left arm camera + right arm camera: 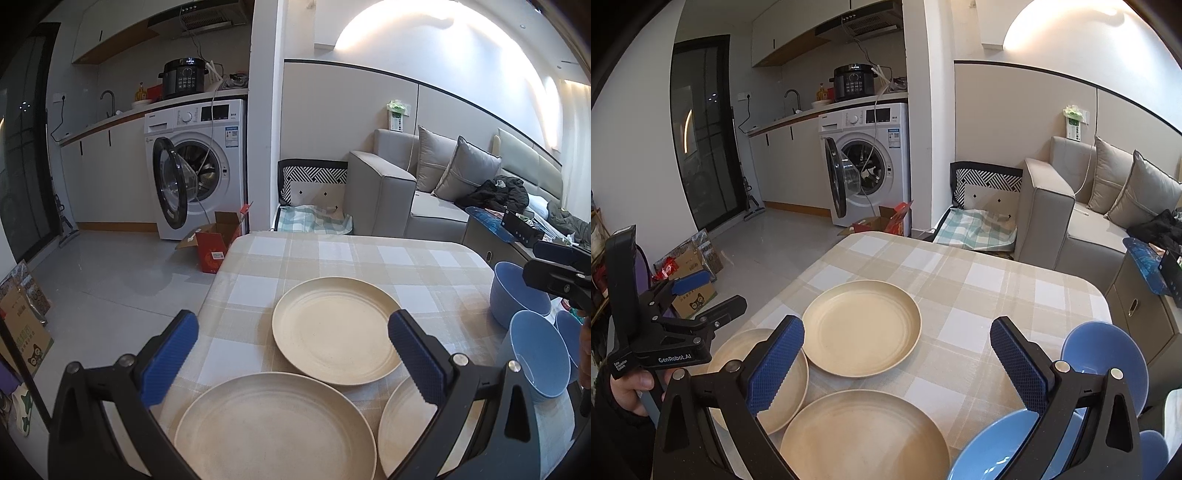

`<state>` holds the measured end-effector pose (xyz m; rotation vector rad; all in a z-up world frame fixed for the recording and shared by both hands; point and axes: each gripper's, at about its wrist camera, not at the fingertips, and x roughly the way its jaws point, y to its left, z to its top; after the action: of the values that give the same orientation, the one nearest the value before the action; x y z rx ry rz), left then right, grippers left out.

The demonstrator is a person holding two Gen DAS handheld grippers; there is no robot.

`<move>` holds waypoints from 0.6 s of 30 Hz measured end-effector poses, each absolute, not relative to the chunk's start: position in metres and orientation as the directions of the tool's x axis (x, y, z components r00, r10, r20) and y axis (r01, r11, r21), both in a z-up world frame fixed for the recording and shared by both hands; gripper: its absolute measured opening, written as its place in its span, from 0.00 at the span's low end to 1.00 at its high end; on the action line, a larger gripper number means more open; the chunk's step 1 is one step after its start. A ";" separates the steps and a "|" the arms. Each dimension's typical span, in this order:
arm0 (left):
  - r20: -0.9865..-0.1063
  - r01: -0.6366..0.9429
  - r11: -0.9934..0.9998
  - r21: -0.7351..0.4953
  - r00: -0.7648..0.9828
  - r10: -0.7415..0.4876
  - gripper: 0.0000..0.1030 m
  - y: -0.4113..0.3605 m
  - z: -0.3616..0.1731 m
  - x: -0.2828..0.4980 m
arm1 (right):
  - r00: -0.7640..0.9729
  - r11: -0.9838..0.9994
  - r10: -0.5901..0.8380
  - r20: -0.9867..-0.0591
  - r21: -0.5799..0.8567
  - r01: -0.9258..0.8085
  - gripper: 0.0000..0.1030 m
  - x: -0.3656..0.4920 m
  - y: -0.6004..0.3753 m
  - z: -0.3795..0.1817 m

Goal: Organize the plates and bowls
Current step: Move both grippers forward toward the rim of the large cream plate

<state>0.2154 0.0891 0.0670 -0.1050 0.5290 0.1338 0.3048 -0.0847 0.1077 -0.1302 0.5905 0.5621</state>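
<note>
We're holding both tongs wide open, gripping nothing: left tongs (291,354) and right tongs (897,363) are hovering over the bench (964,280). Three cream plates (862,328) are sitting mid-bench, w/ blue bowls (1106,350) at 3 o'clock.

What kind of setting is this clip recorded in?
Most likely a small apartment's open kitchen and living area: a washing machine under the counter, a grey sofa, and a checked-cloth table with plates and bowls.
</note>
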 end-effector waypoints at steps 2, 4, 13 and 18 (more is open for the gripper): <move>-0.515 -0.156 0.986 -0.064 0.851 0.101 1.00 0.090 0.066 0.219 | 0.681 0.843 0.464 -0.567 0.046 -0.535 1.00 0.310 -0.081 0.107; -0.520 -0.159 0.985 -0.064 0.848 0.103 1.00 0.092 0.064 0.223 | 0.677 0.844 0.462 -0.573 0.048 -0.535 1.00 0.316 -0.076 0.106; -0.550 -0.175 0.982 -0.070 0.828 0.108 1.00 0.102 0.053 0.242 | 0.651 0.844 0.459 -0.605 0.068 -0.532 1.00 0.340 -0.055 0.093; -0.568 -0.182 0.980 -0.083 0.817 0.103 1.00 0.107 0.044 0.253 | 0.635 0.850 0.443 -0.632 0.071 -0.522 1.00 0.355 -0.049 0.080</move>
<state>0.2526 0.1067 0.0443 -0.1360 0.5967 0.1522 0.3552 -0.0491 0.0798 -0.1225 0.6884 0.5533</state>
